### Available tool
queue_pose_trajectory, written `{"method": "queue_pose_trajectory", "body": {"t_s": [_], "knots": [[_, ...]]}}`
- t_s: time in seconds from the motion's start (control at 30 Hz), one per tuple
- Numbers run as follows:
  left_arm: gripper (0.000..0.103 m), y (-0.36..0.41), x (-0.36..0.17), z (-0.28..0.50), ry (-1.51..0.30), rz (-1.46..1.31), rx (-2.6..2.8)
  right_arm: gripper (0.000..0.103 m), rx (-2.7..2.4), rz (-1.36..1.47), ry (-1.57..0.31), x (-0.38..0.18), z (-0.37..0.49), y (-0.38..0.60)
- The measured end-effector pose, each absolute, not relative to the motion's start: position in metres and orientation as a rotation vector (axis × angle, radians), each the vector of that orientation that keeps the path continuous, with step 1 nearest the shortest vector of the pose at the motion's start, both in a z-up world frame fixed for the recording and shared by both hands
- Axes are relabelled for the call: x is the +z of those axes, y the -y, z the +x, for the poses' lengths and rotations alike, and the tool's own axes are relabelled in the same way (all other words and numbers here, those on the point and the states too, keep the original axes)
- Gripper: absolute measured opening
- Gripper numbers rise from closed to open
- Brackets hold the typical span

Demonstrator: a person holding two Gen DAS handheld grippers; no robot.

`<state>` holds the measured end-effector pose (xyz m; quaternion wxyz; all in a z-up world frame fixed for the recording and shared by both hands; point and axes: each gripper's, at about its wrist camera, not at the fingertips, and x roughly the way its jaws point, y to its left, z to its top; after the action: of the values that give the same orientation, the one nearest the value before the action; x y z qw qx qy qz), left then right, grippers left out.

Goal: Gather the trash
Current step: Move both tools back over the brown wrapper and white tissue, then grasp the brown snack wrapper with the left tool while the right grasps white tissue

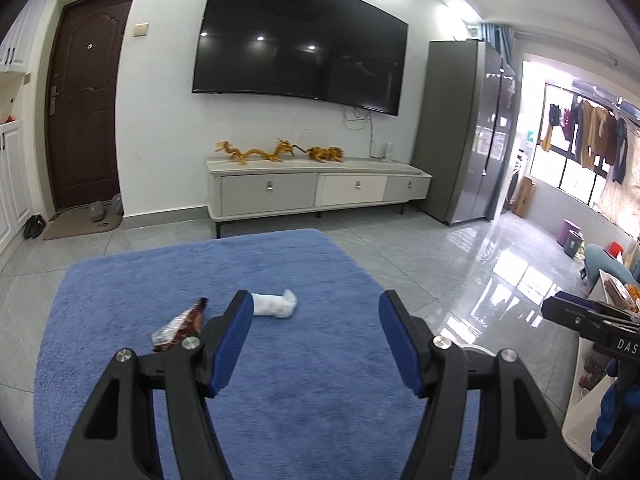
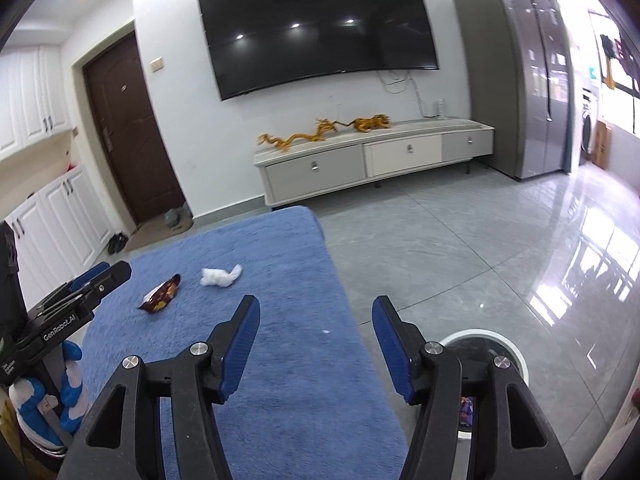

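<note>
A crumpled white tissue and a brown snack wrapper lie on a blue rug. My left gripper is open and empty above the rug, with the tissue just beyond its left finger. In the right wrist view the tissue and wrapper lie ahead to the left. My right gripper is open and empty over the rug's right edge. A white round trash bin stands on the floor under its right finger, with something inside.
A white TV cabinet stands against the far wall under a large TV. A grey fridge stands to the right. Glossy grey tile floor surrounds the rug. Small bins stand far right.
</note>
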<state>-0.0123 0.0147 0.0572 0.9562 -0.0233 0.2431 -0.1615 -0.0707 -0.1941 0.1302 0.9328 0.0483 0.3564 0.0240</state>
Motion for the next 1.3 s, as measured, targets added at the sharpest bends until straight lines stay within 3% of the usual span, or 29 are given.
{"method": "queue_pose_trajectory", "body": {"t_s": [0.73,1.3], "knots": [[0.063,-0.087,0.02,0.066,-0.57,-0.043,-0.155,0.061,0.263,-0.031,-0.861,0.081,0.009,0.121],[0.063,-0.113,-0.061,0.131,-0.799,-0.06,-0.197,0.063,0.455,-0.154,-0.921,0.012,0.114,0.055]]}}
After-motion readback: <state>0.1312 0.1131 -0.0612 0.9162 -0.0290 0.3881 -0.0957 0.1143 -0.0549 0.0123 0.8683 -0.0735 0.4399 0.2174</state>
